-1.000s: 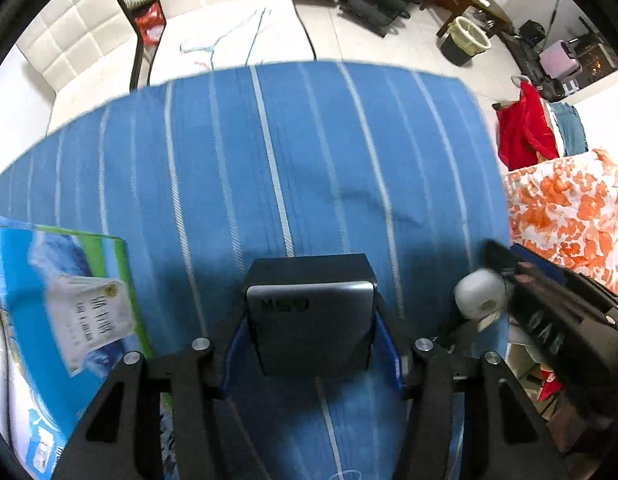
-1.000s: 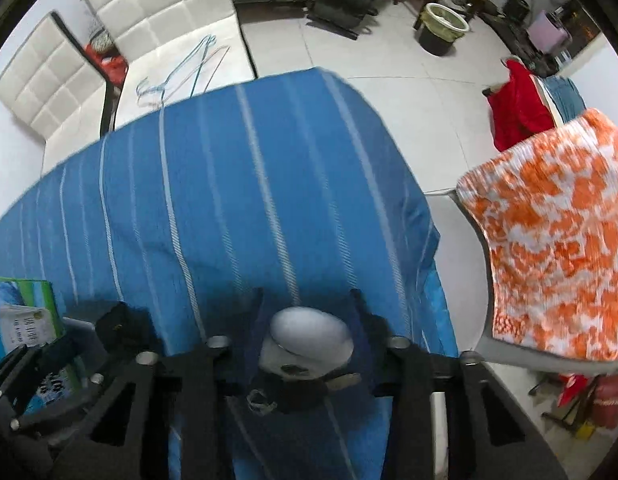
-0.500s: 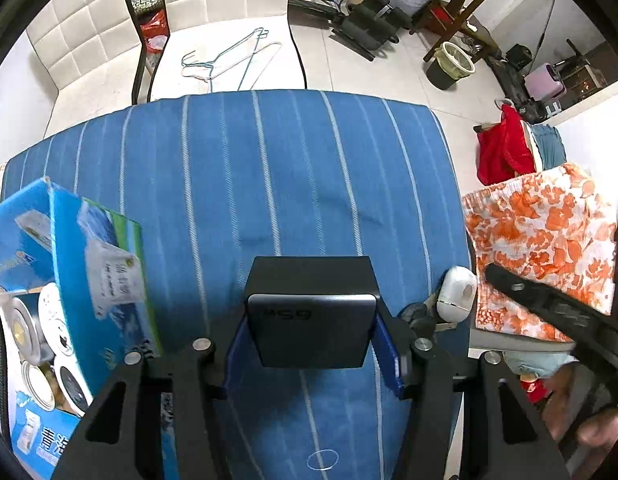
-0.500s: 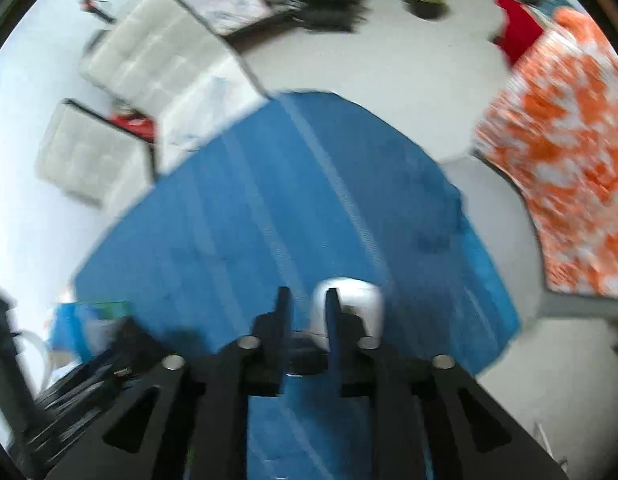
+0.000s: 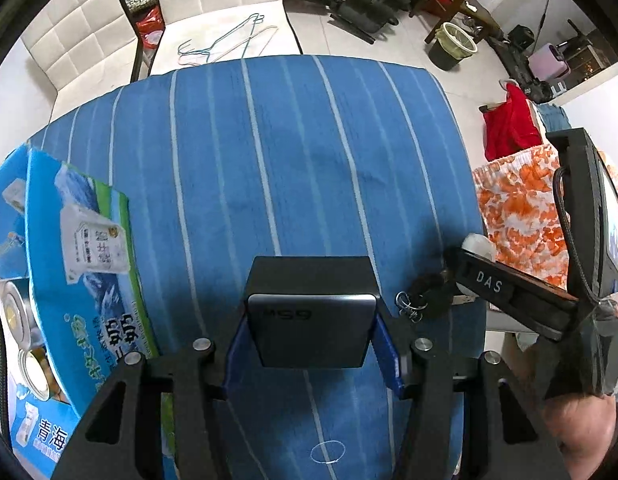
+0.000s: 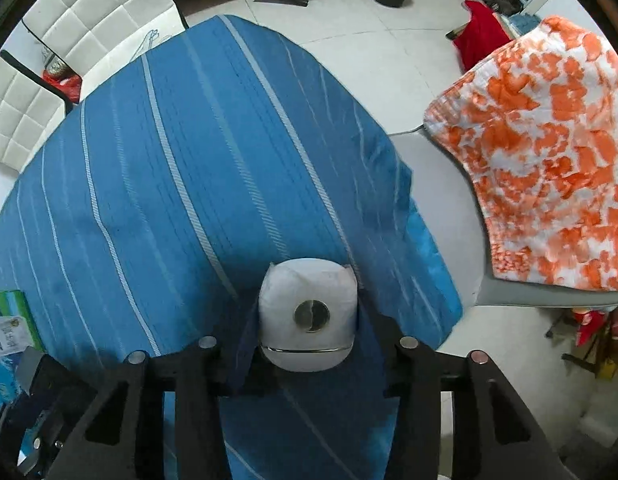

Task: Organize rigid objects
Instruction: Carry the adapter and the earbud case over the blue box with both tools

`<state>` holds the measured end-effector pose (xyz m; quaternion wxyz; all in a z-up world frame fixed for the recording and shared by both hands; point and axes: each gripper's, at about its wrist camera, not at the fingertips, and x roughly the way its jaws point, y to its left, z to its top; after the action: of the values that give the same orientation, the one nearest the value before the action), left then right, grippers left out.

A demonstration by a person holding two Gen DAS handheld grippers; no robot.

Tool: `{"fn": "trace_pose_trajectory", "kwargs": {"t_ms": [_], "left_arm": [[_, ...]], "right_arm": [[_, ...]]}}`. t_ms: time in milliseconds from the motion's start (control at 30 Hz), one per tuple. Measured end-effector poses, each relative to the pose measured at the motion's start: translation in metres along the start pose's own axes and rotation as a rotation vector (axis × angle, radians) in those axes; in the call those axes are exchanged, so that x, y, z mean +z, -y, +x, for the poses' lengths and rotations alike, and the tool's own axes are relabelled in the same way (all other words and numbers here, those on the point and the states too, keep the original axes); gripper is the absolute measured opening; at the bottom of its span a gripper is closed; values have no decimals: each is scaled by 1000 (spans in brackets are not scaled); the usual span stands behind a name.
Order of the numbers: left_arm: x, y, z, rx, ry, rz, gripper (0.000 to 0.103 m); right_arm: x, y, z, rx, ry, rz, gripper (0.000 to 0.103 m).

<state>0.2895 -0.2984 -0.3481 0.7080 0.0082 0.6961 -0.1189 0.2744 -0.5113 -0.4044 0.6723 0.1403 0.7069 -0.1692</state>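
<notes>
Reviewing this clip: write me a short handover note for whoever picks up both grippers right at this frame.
Left gripper: shut on the dark grey box, held above the blue striped cloth.
Right gripper: shut on the white round device, also above the cloth, near its right edge.
The blue milk carton box stands at the left, flaps open, with round tins already inside.
Done: both items are picked up.
Left: probably carry each to the carton and set it in with the tins, left one first since it is nearer.

"das" on right gripper (image 5: 485, 282); "青海", "奶" on carton (image 5: 89, 320).
</notes>
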Motion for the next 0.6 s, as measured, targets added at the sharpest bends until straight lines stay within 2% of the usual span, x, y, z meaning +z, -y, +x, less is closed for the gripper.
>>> {"fn": "trace_pose_trajectory", "kwargs": {"t_ms": [100, 167, 367, 600], "left_arm": [[-4, -1, -9, -5, 12, 4, 51], [-10, 0, -22, -4, 41, 16, 51], [-32, -6, -84, -8, 153, 72, 51], [-67, -47, -171, 2, 297, 85, 51]], "right_arm": [[-9, -8, -4, -7, 7, -21, 48], [-19, -6, -15, 3, 45, -28, 48], [-59, -8, -98, 109, 193, -35, 48], [-127, -39, -204, 168, 353, -115, 49]]}}
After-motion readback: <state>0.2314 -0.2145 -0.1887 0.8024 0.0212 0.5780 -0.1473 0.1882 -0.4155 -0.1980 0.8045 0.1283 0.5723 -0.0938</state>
